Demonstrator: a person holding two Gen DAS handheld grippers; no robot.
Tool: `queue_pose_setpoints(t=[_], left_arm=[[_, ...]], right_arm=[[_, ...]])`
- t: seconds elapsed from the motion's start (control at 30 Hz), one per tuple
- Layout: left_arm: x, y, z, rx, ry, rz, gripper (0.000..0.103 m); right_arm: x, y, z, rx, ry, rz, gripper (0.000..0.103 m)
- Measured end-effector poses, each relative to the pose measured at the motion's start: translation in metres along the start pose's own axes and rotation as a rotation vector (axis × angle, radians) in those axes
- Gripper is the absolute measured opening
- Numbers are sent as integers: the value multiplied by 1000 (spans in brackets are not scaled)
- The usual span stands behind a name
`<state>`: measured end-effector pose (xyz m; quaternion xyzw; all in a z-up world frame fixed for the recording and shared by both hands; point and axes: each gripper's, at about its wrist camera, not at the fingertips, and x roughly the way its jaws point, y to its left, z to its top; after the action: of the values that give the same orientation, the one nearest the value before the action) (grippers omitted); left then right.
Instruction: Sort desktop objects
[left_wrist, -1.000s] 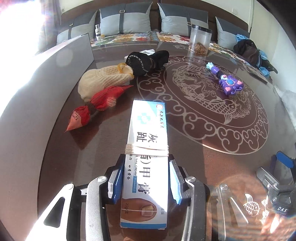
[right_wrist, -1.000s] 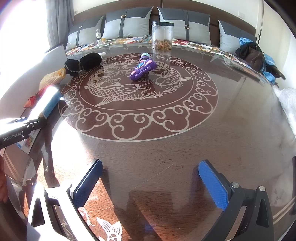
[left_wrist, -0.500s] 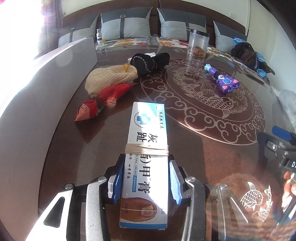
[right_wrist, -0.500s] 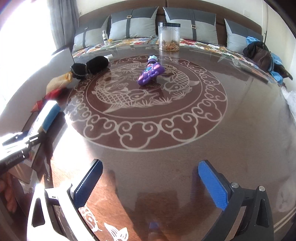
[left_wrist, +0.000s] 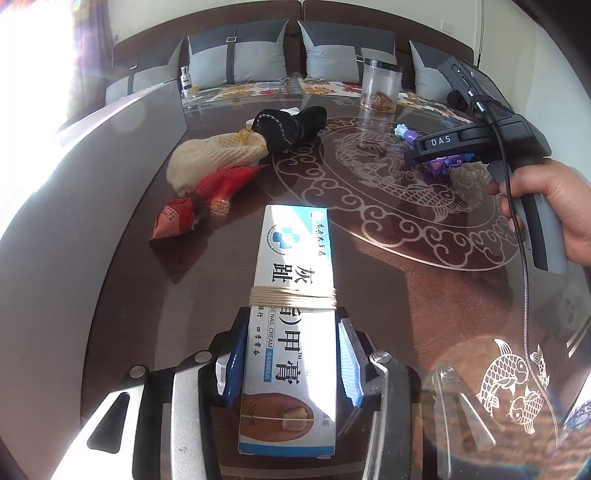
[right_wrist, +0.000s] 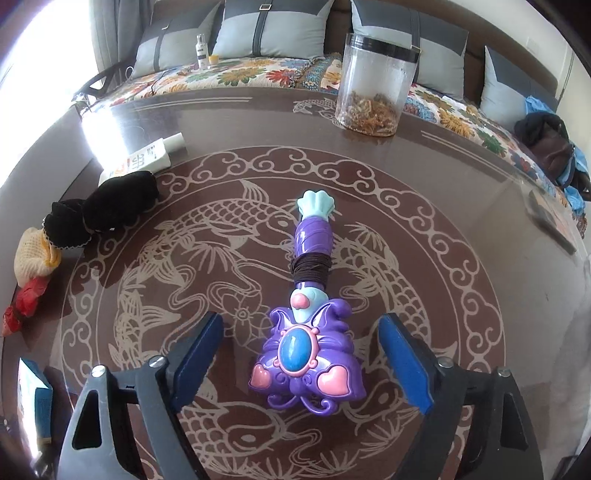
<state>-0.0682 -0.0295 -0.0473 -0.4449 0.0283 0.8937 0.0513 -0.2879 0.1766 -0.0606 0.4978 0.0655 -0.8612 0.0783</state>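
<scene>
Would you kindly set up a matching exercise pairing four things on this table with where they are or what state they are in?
Things:
1. cream box
2. purple toy
3. clear jar
4. black pouch

States:
A. upright at the table's far edge
B. between the open right claw pads, untouched
C. clamped in the left claw
D. beside a cream knitted pouch

Pairs: 1-C, 2-B, 3-A, 4-D

place: home living room | seating: a sofa (right_wrist: 280, 74) with a flowered cover is running along the table's far edge, grey cushions (right_wrist: 266, 29) leaning on its back | table (right_wrist: 480, 206): glass top is showing a carved fish medallion | light: sun is pouring in past curtains (right_wrist: 110, 33) at the far left corner
</scene>
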Motion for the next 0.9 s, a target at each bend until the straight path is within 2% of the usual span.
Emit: queue_pose_setpoints(t=[0.03, 0.1, 0.17, 0.3, 0.53, 0.63, 0.67, 0.73, 0.77, 0.8, 0.9], left_arm=[[0, 0, 0, 0, -2, -2, 43], [0, 0, 0, 0, -4, -1, 43], [0, 0, 0, -7, -7, 2, 43], [1, -1, 1, -27, -10, 13, 43], [2, -1, 1, -50, -27, 30, 43], [4, -2, 2, -58, -40, 37, 43], [4, -3, 3, -59, -38, 34, 46], [8, -6, 5, -38, -18, 7, 71], [12, -9, 6, -24, 17, 20, 99], [15, -9, 7, -27, 31, 27, 103], [16, -8, 7, -32, 32, 17, 103]], right_arm=[[-1, -3, -1, 21, -19, 19, 70], [-4, -3, -7, 27, -46, 13, 54], [-10, -3, -16, 14, -70, 22, 48], [-29, 5, -49, -1, -98, 74, 47], [-85, 26, -149, -71, -158, 126, 47], [-99, 28, -174, -71, -158, 123, 47], [-100, 28, -178, -65, -160, 115, 49], [-102, 30, -182, -63, -170, 101, 56], [-102, 32, -184, -71, -177, 96, 65], [-101, 35, -185, -90, -174, 89, 71], [-102, 40, -184, -105, -175, 41, 78]])
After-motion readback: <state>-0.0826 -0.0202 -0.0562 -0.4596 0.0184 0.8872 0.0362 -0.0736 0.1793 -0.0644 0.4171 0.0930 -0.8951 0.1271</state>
